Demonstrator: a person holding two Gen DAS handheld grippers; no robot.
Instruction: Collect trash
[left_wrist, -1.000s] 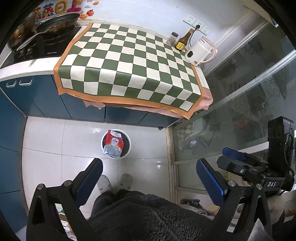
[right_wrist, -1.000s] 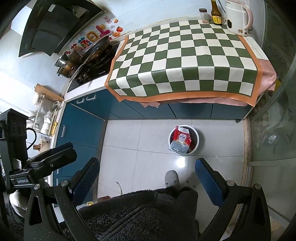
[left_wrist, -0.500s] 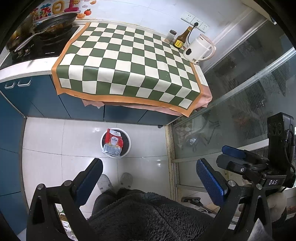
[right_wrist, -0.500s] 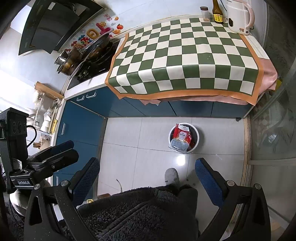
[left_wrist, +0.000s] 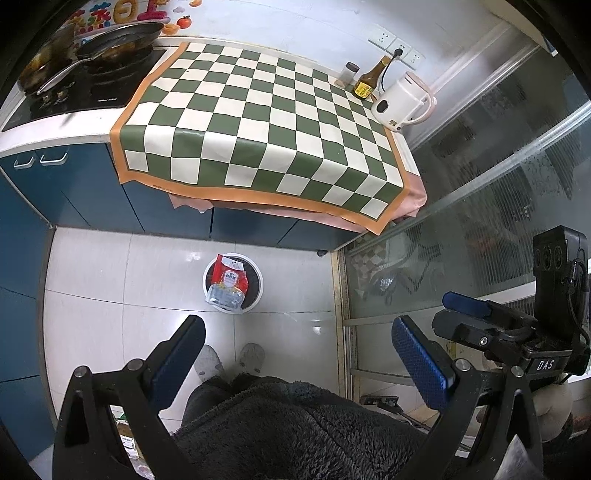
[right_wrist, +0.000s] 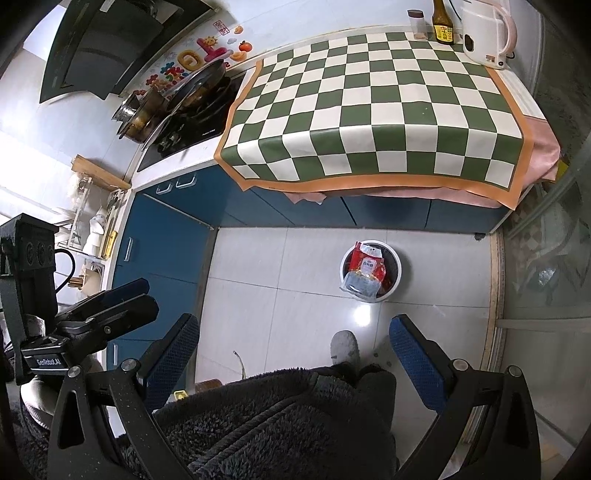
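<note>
A round white trash bin (left_wrist: 255, 295) (right_wrist: 393, 280) stands on the floor tiles below the counter. A red and clear snack wrapper (left_wrist: 229, 282) (right_wrist: 364, 273) lies across its mouth. My left gripper (left_wrist: 297, 336) hangs open high above the floor, nothing between its blue pads. My right gripper (right_wrist: 295, 332) is open and empty too, held at a similar height. Each gripper shows at the edge of the other's view. The green-and-white checkered cloth (left_wrist: 266, 122) (right_wrist: 373, 110) on the counter carries no loose trash that I can see.
A white kettle (left_wrist: 400, 101), a sauce bottle (left_wrist: 367, 79) and a small jar (left_wrist: 347, 74) stand at the counter's far right. Pans (left_wrist: 110, 40) sit on the stove at left. Blue cabinets (right_wrist: 166, 251) and a glass door (left_wrist: 498, 206) flank the floor. A person's feet (left_wrist: 229, 360) and dark fuzzy garment fill the foreground.
Both views have shifted slightly, the counter drifting a little in frame. Both grippers stay open and the wrapper stays on the bin.
</note>
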